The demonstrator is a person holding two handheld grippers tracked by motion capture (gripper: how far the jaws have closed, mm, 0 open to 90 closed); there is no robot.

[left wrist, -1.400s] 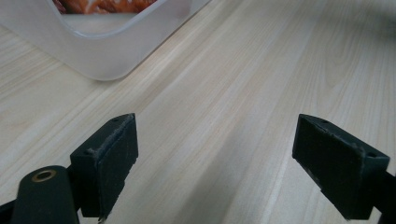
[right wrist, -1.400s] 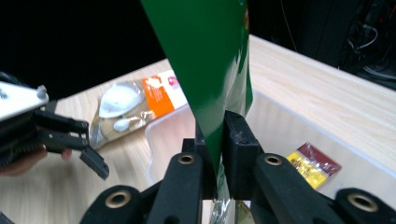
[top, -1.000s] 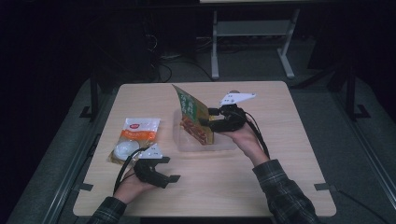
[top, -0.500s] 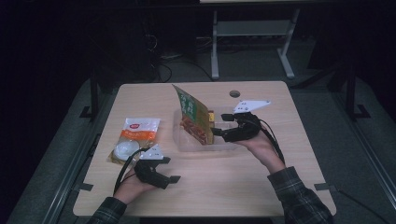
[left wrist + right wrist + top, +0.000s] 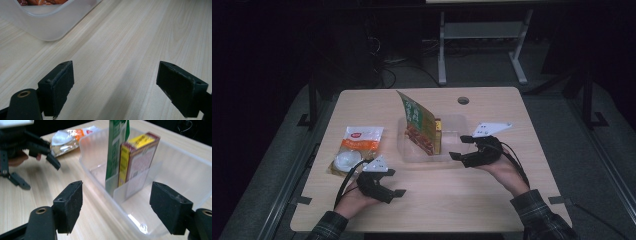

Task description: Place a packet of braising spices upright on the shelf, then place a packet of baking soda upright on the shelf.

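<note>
Standing in the clear plastic rectangular tub (image 5: 447,157) at the middle of the pale wooden table (image 5: 512,107), a tall green snack pouch (image 5: 418,122) is seen leaning just beside a small yellow-and-red carton (image 5: 136,162). The right gripper (image 5: 460,147) is held just beside the tub's right end; its jaws have just been opening and are parted wide, with nothing pressed between them. The left gripper (image 5: 396,183) is rested near the table's front edge, jaws spread and empty. An orange-and-clear food packet (image 5: 357,147) lies at the left, apart from the tub.

pouch (image 5: 418,124) & box (image 5: 438,136) in bin (image 5: 457,159), bag (image 5: 357,147) left
</note>
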